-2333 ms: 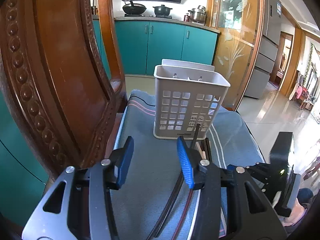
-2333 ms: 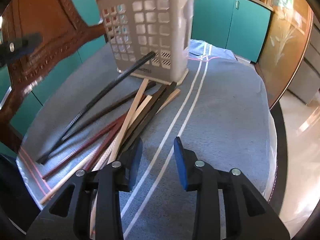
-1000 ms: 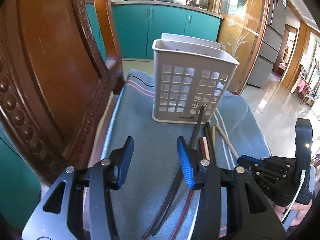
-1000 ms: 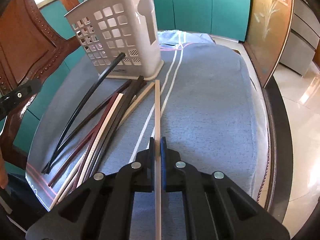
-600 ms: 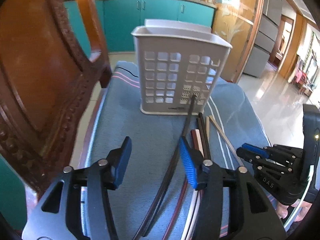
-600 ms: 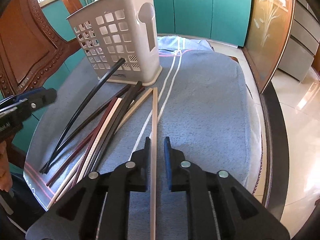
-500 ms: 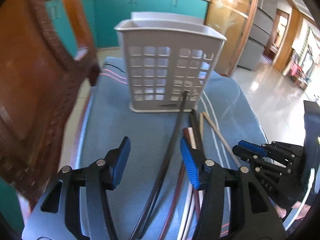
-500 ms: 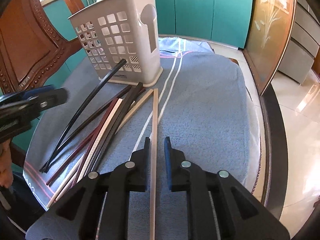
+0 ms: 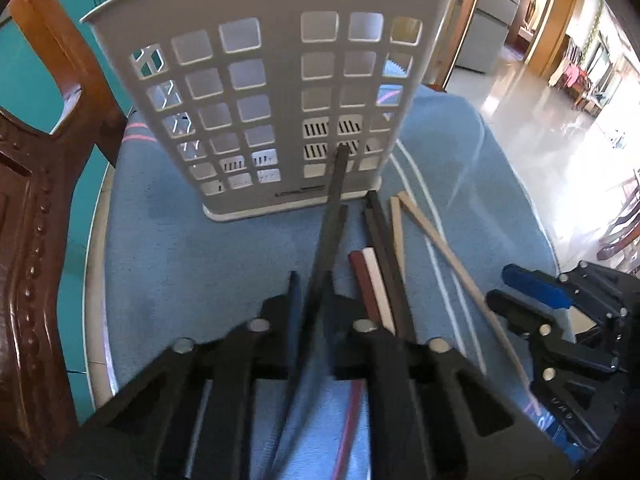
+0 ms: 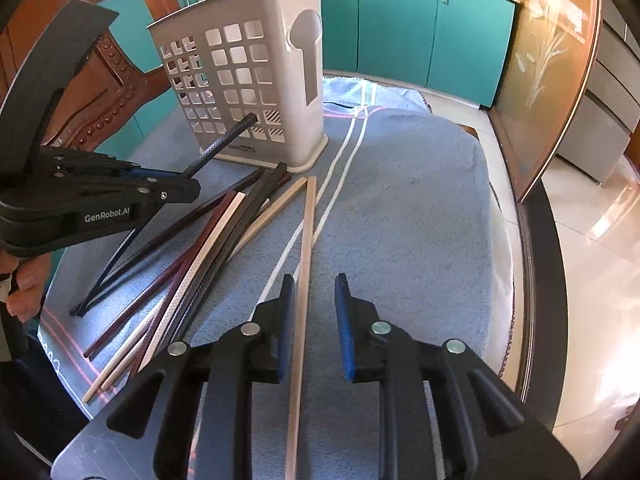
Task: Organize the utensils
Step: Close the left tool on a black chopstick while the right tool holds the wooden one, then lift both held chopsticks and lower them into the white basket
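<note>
Left tongs (image 9: pixel 310 300): clenched on the black chopstick (image 9: pixel 334 184), whose far tip leans on the front wall of the perforated holder (image 9: pixel 260 92) at the far end of the towel-covered surface (image 10: pixel 400 208).

Right tongs (image 10: pixel 314 316): jaws opening, pale chopstick (image 10: pixel 306 240) lying loose between them.

Remaining chopsticks (image 10: pixel 224 224): heaped near left.

Risks: black stick may pivot in the grip, snag a hole, or tip the holder.

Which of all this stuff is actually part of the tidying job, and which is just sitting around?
Part of the job:
- black chopstick, gripped in the left claw
- pale chopstick, between the opening fingers of the right claw
- remaining chopsticks piled on the blue cloth
- white utensil basket

Just lying about:
- carved wooden chair
- teal cabinets
</note>
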`<state>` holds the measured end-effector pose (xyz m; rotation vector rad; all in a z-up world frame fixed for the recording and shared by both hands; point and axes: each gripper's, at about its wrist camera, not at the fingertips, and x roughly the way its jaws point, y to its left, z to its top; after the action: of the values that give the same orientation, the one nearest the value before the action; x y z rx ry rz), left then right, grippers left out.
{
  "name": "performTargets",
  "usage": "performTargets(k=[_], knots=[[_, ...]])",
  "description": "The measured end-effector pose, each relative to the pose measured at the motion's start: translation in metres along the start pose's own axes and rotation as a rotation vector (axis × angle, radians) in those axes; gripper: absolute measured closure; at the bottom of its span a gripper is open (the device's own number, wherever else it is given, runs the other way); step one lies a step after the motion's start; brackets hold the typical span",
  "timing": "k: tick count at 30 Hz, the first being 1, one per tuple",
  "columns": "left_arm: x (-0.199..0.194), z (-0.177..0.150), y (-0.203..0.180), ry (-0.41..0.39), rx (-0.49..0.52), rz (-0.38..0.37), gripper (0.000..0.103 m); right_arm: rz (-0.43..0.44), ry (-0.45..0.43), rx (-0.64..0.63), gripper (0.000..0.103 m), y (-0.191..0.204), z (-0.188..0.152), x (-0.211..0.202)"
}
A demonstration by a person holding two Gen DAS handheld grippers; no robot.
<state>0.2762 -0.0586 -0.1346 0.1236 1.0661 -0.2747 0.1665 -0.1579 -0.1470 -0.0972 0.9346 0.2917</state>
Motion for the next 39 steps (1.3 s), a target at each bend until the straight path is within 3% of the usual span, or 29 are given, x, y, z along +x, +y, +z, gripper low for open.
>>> performTargets(k=[5, 11, 13, 18, 22, 23, 24, 27, 30, 35, 39], knots=[[-0.015, -0.006, -0.005, -0.035, -0.017, -0.062, 0.095, 0.027, -0.003, 0.026, 0.082, -0.006, 0.001, 0.0], [-0.041, -0.015, 0.003, -0.079, -0.058, -0.085, 0.097, 0.052, 0.005, 0.03, 0.081, -0.005, 0.01, 0.005], [-0.043, -0.017, 0.008, -0.07, -0.071, -0.088, 0.097, 0.033, 0.022, 0.008, 0.075, 0.0, 0.019, 0.011], [-0.032, -0.027, 0.022, -0.026, -0.118, -0.096, 0.097, -0.003, 0.095, -0.038, 0.074, 0.007, 0.033, 0.032], [-0.04, -0.034, 0.028, -0.044, -0.12, -0.095, 0.097, 0.01, 0.123, -0.009, 0.074, 0.002, 0.037, 0.042], [-0.042, -0.034, 0.03, -0.049, -0.121, -0.093, 0.097, 0.018, 0.125, 0.001, 0.076, 0.001, 0.039, 0.041], [-0.042, -0.033, 0.032, -0.055, -0.123, -0.09, 0.097, 0.023, 0.125, 0.007, 0.094, 0.0, 0.039, 0.041], [-0.049, -0.034, 0.035, -0.083, -0.125, -0.079, 0.097, 0.057, 0.116, 0.039, 0.096, -0.005, 0.038, 0.041], [-0.063, -0.032, 0.035, -0.134, -0.123, -0.073, 0.097, 0.075, 0.041, 0.041, 0.097, -0.007, 0.037, 0.018], [-0.118, -0.035, 0.041, -0.298, -0.128, -0.07, 0.097, 0.063, -0.202, -0.018, 0.097, -0.003, 0.036, -0.063], [-0.178, -0.03, 0.047, -0.479, -0.143, -0.067, 0.097, 0.094, -0.391, -0.002, 0.097, -0.008, 0.042, -0.127]])
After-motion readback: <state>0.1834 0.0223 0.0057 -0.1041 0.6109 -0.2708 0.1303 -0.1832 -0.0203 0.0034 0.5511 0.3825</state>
